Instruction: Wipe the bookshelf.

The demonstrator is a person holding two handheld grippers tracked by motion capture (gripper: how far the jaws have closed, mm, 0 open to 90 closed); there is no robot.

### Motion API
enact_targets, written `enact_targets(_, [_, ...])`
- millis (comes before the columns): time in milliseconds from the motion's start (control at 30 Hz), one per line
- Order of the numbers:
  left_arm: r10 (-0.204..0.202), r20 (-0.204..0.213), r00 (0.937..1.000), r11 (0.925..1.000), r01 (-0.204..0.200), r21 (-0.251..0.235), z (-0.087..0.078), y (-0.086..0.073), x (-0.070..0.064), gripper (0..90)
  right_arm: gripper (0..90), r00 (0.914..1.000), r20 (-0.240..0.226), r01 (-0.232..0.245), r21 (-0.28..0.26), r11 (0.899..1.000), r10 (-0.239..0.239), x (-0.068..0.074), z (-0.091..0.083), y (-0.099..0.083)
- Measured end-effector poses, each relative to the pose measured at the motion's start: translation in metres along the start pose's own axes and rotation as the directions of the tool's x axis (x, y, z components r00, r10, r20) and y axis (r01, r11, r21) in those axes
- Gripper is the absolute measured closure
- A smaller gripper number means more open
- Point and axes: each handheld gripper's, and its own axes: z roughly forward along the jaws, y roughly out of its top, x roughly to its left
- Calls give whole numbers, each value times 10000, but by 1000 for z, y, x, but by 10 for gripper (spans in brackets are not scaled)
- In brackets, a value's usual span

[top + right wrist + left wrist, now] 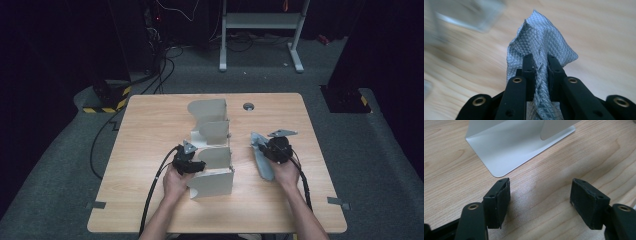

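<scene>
Your right gripper (pixel 540 62) pinches the grey cloth (pixel 541 40); left gripper (pixel 540 195) jaws gape wide by the file rack (pixel 212 150). A loose pinch could drop the cloth.

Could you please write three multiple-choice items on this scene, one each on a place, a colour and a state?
1. Where is the metal file rack?
A. centre of the wooden table
B. on the floor
C. at the table's right edge

2. What colour is the cloth?
A. red
B. grey-blue
C. yellow

3. How stands the left gripper?
A. shut on the rack
B. shut on the cloth
C. open

Key: 1 A, the high view shows it mid-table; 2 B, the quilted weave looks grey-blue; 3 C, bare wood lies between its jaws, while the right gripper pinches the cloth.
</scene>
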Motion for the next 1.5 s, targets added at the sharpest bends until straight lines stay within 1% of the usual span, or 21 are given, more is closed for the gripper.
enact_targets(100, [-10,-5,10000,10000,10,-8,0,0,0,329,802,9955,-942,-68,-624,9980,9,13,2,26])
enact_targets(167, [-14,-8,10000,10000,14,-10,0,0,0,329,802,9878,-1554,-259,-871,9959,121,19,5,41])
enact_targets(233, [-33,-11,10000,10000,33,-15,0,0,0,330,802,9806,-1960,-317,-1073,9937,101,26,6,55])
enact_targets(300, [-10,-4,10000,10000,10,-3,0,0,0,335,802,9756,-2197,-319,-1340,9905,17,32,4,68])
enact_targets(367, [54,41,10000,10000,-54,25,-1,0,0,343,803,9737,-2271,-181,-1596,9870,-188,37,1,79])
enact_targets(433, [75,103,9999,10000,-75,26,-1,-1,-1,358,803,9666,-2545,-144,-1704,9853,-299,43,0,89])
enact_targets(500, [83,133,9999,10000,-84,41,-1,-1,-1,362,805,9681,-2459,73,-1672,9859,-489,49,2,90])
enact_targets(567, [107,127,9999,9999,-108,58,-1,-1,-1,362,805,9683,-2446,140,-1510,9884,-511,50,6,89])
enact_targets(700, [138,145,9998,9999,-140,95,-1,-1,-1,362,806,9667,-2556,-153,-992,9950,-106,46,24,79])
enact_targets(800, [135,147,9998,9999,-137,96,-1,-1,-1,362,806,9708,-2401,-108,-436,9990,0,46,40,70])
enact_targets(867, [140,147,9998,9998,-142,102,-1,0,-1,362,805,9716,-2359,-183,-48,9998,166,45,50,66])
enact_targets(967, [32,74,10000,10000,-32,18,-1,0,-1,351,805,9722,-2325,-226,241,9995,276,42,59,63])
enact_targets(1000, [34,36,10000,10000,-34,37,-1,0,0,343,805,9707,-2376,-323,218,9992,365,41,58,64])
enact_targets(1100, [60,-18,10000,9999,-60,105,-1,0,2,329,804,9691,-2449,-334,-109,9994,297,43,50,67])
enact_targets(1167, [-306,-410,9987,9995,303,-84,1,3,5,330,804,9681,-2497,-303,-373,9988,200,43,42,70])
enact_targets(1200, [-443,-615,9971,9990,440,-53,3,6,9,335,804,9678,-2515,-282,-505,9983,146,44,38,72])
enact_targets(1233, [-509,-781,9956,9987,503,-86,5,9,13,332,804,9678,-2519,-222,-701,9973,39,43,33,74])
enact_targets(1300, [-681,-1031,9923,9976,668,-159,9,13,20,337,804,9661,-2580,-295,-885,9956,57,42,27,76])
enact_targets(1367, [-609,-1257,9902,9979,630,128,13,20,27,336,805,9646,-2638,-330,-1000,9944,55,41,24,77])
enact_targets(1433, [-763,-1365,9877,9969,783,93,19,25,32,343,805,9613,-2754,-399,-1023,9940,102,41,22,79])
enact_targets(1500, [-691,-1369,9882,9975,709,80,22,27,36,349,805,9616,-2743,-289,-1088,9936,-21,44,19,83])
